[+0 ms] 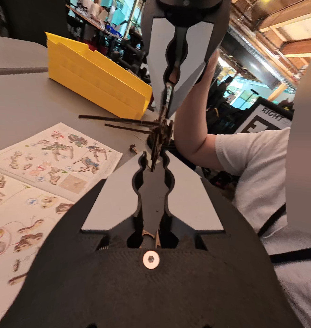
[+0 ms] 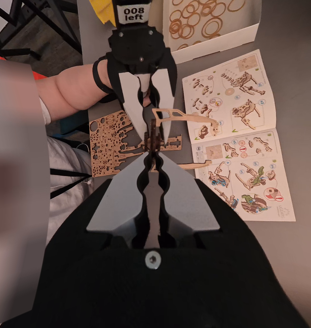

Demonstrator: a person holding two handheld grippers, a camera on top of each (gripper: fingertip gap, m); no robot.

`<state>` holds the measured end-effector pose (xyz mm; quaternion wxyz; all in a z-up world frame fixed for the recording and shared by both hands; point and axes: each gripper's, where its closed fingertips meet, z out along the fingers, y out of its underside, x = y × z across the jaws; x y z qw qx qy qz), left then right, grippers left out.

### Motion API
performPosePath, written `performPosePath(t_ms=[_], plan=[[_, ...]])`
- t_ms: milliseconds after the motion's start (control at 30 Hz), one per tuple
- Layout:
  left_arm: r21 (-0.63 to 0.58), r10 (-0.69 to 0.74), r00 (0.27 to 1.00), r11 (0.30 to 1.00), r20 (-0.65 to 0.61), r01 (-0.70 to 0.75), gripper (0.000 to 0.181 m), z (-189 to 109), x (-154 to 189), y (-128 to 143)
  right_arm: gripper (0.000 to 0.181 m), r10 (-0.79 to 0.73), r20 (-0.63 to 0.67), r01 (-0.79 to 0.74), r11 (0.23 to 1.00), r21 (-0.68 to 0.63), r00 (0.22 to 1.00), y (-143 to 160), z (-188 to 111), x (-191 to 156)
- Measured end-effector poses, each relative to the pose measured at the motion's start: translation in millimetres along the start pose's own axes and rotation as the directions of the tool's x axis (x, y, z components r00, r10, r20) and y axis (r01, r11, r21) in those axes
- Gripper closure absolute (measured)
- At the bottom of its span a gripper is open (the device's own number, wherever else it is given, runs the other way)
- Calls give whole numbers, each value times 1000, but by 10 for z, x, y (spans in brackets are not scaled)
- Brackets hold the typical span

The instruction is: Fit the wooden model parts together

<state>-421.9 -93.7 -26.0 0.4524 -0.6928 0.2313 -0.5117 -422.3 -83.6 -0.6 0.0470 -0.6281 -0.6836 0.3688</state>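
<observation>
Busy workshop, grey table. In the left wrist view the left gripper pinches the lower edge of the wooden model held in mid-air, while the right gripper clamps it from above. Its two long arms stick out sideways toward the yellow bin.

Right wrist view: same clamp, right gripper shut on the stacked discs, arms running out over the instruction sheet. Thin ply, so I'd say any twist between the grippers could snap an arm.

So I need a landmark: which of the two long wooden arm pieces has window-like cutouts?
The upper wooden arm, running right from the left gripper: its near end has open cutouts. The lower arm looks solid.
</observation>
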Motion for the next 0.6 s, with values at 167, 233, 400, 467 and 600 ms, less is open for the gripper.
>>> performPosePath(t_ms=[167, 233, 400, 467, 600], plan=[[26, -38, 994, 999, -107, 41, 180, 61, 123, -3, 181, -1, 17, 1, 1000, 7, 1000, 1, -35, -60], [35, -30, 991, 999, -127, 35, 181, 64, 156, -16, 180, 1, 20, -1, 1000, 14, 1000, -8, -50, -64], [101, 47, 986, 994, -160, -31, 181, -114, 278, -179, 179, -65, 66, 58, 994, 94, 996, -152, -149, -154], [150, 102, 985, 985, -142, -81, 181, -274, 307, -303, 177, -87, 49, 79, 985, 155, 995, -242, -250, -158], [243, 146, 983, 963, -106, -117, 181, -627, 332, -543, 159, -225, -82, 240, 897, 371, 971, -537, -565, -150]])
